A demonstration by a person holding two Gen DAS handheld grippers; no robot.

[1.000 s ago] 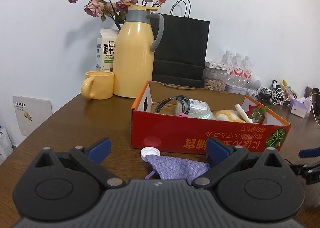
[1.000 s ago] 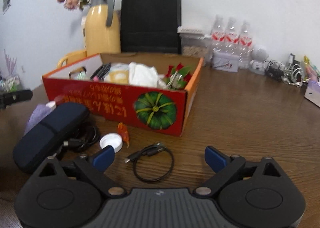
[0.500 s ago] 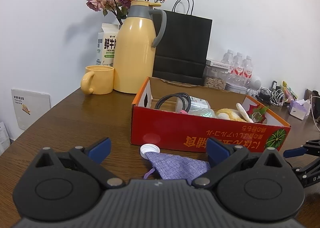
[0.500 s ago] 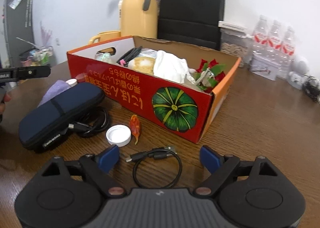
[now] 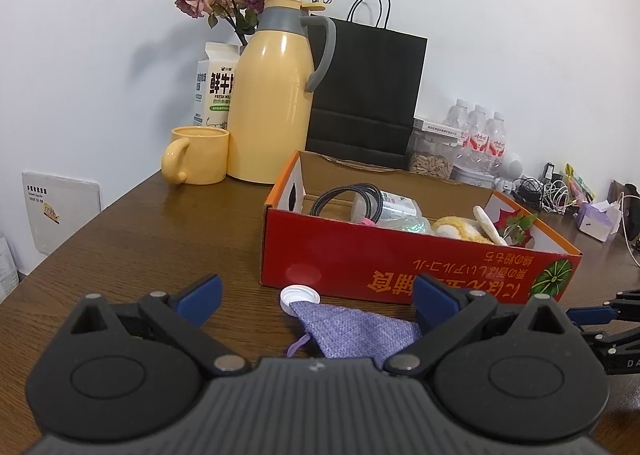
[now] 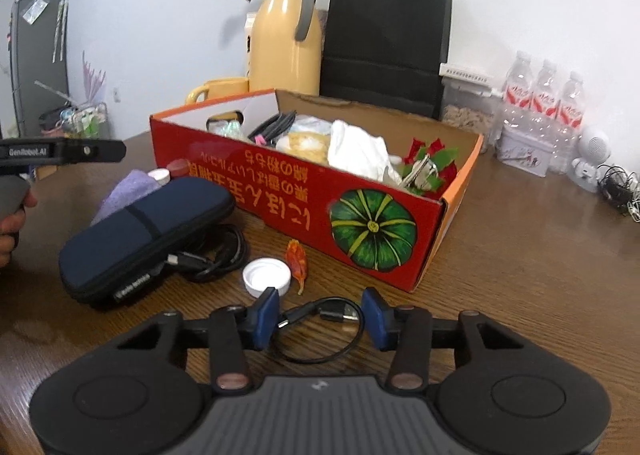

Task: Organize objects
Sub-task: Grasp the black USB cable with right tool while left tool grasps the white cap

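Black cable (image 6: 320, 329) half-hidden between closing right tool (image 6: 322, 317); left tool (image 5: 316, 297) wide, empty.

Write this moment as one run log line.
phase: grasp | right gripper: closing around short black cable | left gripper: open, idle | goal: red box

The table (image 6: 520, 239) is brown wood with a soft sheen. The red box (image 6: 304, 191) is printed cardboard, the pouch (image 5: 352, 331) coarse woven lilac cloth, the flask (image 5: 272, 107) glossy, probably plastic, the case (image 6: 144, 231) matt fabric.
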